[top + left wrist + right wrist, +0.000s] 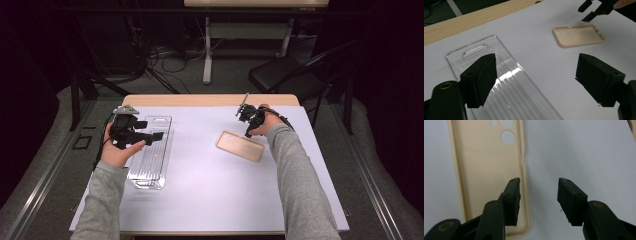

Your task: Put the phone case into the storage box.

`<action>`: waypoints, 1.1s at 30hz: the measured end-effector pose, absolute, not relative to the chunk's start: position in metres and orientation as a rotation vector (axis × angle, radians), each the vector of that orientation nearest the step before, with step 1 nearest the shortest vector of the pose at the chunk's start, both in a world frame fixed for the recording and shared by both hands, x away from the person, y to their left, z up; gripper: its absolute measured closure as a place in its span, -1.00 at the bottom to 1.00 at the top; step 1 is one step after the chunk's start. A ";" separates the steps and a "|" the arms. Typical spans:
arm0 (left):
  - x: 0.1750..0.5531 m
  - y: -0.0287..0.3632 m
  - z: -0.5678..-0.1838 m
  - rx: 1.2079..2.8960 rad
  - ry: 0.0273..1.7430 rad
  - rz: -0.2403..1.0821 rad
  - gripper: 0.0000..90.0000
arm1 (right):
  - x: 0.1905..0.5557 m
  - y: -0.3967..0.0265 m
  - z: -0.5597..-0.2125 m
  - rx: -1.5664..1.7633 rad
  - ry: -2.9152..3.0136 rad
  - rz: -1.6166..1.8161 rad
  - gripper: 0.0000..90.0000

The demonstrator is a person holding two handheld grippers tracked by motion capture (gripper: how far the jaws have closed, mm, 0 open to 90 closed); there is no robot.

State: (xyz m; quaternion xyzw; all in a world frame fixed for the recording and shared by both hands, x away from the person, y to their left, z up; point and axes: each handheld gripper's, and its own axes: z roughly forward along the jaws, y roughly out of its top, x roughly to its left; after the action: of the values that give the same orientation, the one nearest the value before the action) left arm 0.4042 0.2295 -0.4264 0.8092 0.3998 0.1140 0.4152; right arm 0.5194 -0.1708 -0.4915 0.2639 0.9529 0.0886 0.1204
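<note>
- The left gripper [150, 137] hovers over the clear tray [152, 170] at the desk's [210, 200] left, fingers spread wide, holding nothing.
- The beige phone case [240, 145] lies flat, well right of the tray, long axis slanting toward the person.
- The right gripper [537, 195] is nearer: its half-open fingers straddle the case's long side edge, not gripping.

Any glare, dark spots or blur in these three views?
High view: surroundings black, white table well lit. Left gripper view: bright glare streaks on the clear tray; phone case sharp. Right gripper view: the right gripper and case wall slightly soft.
</note>
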 end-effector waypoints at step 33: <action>0.405 0.232 -0.428 2.034 1.018 0.289 -0.62 | 0.526 -0.159 -0.519 0.661 2.885 0.123 0.74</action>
State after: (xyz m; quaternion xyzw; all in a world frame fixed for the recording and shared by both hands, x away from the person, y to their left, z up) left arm 0.4046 0.2323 -0.4285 0.8084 0.4047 0.1147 0.4117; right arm 0.5257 -0.1587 -0.5192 0.2221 0.9700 0.0415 0.0898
